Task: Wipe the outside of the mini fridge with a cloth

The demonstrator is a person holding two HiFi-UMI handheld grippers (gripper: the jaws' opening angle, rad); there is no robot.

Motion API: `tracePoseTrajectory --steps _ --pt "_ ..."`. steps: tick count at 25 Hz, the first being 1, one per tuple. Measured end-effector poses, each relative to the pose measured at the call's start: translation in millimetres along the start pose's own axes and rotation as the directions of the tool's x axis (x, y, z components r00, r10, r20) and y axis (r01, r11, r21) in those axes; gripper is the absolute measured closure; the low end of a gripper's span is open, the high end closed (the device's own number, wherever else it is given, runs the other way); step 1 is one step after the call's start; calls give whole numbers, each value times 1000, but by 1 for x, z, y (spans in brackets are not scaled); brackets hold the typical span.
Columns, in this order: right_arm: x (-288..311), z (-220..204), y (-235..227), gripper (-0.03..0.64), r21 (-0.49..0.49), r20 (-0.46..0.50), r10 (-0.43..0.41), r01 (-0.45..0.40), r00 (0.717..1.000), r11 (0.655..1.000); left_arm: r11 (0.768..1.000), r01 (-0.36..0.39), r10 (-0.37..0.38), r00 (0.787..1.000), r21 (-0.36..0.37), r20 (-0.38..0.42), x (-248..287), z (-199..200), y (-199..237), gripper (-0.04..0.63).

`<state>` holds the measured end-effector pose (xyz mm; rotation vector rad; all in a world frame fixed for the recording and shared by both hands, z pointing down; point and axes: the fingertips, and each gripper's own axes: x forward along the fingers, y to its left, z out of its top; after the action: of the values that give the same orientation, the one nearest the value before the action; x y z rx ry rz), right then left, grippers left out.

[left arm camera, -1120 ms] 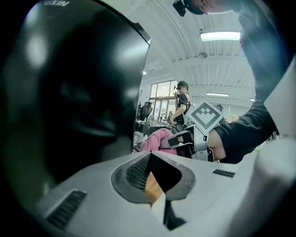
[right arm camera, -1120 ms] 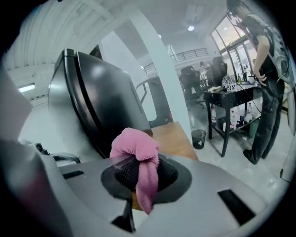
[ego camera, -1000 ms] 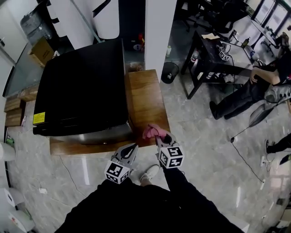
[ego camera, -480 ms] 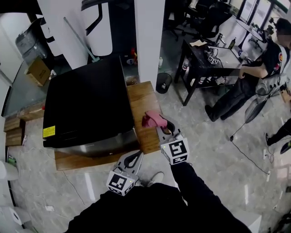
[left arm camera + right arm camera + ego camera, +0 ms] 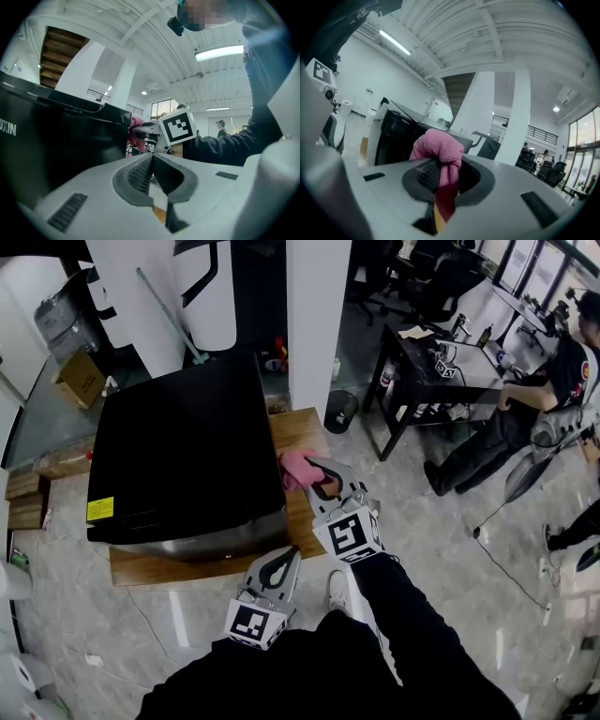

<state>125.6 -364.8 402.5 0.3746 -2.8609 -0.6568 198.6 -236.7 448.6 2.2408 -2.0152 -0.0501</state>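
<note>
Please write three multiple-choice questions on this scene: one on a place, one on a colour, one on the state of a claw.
1. The mini fridge stands on: A) a wooden platform B) a chair C) bare floor
2. The cloth is: A) blue B) pink C) white
3. The left claw is: A) shut on the cloth B) wide open C) shut, empty
Key: A, wood shows around its base; B, pink in both views; C, its jaws meet with nothing between.
</note>
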Motion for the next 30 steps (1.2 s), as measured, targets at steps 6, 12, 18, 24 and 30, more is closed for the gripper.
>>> tracePoseTrajectory --steps 6,12,18,24,30 --pt "14 7 3 561 -137 52 142 -134 988 981 985 -170 169 985 -33 -27 35 -6 0 591" --pt "17 6 8 563 -240 131 295 -258 947 936 946 -325 325 946 -17 11 67 -11 1 591" --pt "23 -9 18 574 -278 181 407 -350 896 895 884 -466 467 883 -19 58 67 -20 12 591" --pt "29 -65 41 574 -248 147 496 -454 856 856 841 -540 540 839 -24 64 76 -45 17 591" --pt "49 -124 76 574 -193 90 557 -534 826 823 820 -572 572 820 -39 12 84 -88 38 591"
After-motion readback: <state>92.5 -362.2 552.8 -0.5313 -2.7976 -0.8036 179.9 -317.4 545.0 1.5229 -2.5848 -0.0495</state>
